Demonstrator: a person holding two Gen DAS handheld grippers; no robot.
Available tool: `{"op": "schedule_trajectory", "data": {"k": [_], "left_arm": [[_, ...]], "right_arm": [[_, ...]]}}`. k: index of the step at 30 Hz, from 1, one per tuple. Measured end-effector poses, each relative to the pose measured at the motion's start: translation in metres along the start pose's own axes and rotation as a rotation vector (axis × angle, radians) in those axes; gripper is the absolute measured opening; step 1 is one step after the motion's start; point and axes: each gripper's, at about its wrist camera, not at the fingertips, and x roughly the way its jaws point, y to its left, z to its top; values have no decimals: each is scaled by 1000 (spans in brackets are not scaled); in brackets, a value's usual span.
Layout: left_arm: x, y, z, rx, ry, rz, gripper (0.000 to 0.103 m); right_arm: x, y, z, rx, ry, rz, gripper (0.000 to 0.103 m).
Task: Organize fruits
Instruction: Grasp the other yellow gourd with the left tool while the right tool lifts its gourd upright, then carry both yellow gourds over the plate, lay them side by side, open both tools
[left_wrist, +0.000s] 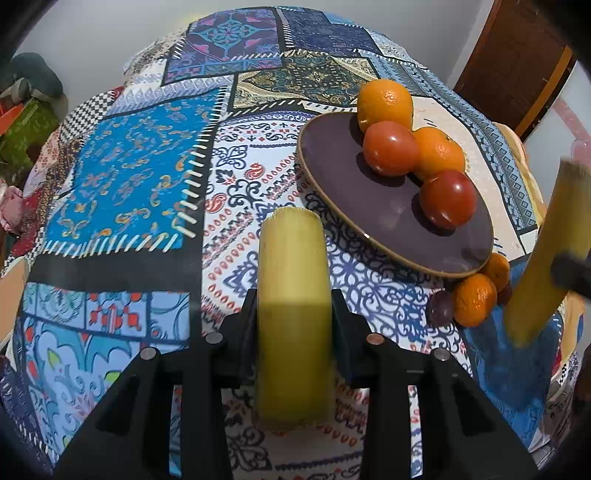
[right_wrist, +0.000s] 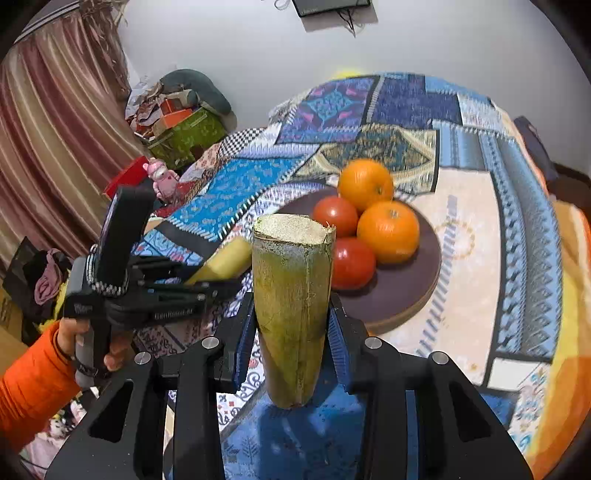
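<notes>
Left gripper (left_wrist: 295, 325) jaws clamped on a yellow cane piece (left_wrist: 291, 295); right gripper (right_wrist: 291, 339) jaws clamped on a green cane piece (right_wrist: 291, 302). Plate (right_wrist: 413, 295) ahead of jaws already crowded: setting either down may nudge an orange (right_wrist: 388, 230) or tomato (right_wrist: 351, 262) off.

My left tool (left_wrist: 295, 321) clamps a yellow-green sugarcane piece (left_wrist: 293, 295) above the patterned tabletop (left_wrist: 129, 177). I see a purple plate (left_wrist: 391, 206) carrying oranges (left_wrist: 386, 101) and tomatoes (left_wrist: 390, 147).
</notes>
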Motion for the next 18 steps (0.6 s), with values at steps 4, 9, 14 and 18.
{"op": "schedule_trajectory", "data": {"k": [4,9,14,18], "left_arm": [[-13,4,-7,-11,-24,5,36],[-34,10,-8,-34,-69,5,36],[-56,11,-3,-38,-131,5,36],[-69,8,1,-35,-173,-5,36]], "right_arm": [[-9,1,11,-22,-27,-18,34],[-13,2,28,-38,-52,-34,34],[2,5,45,-74,-31,-50,34],[26,10,55,-126,28,-71,34]]}}
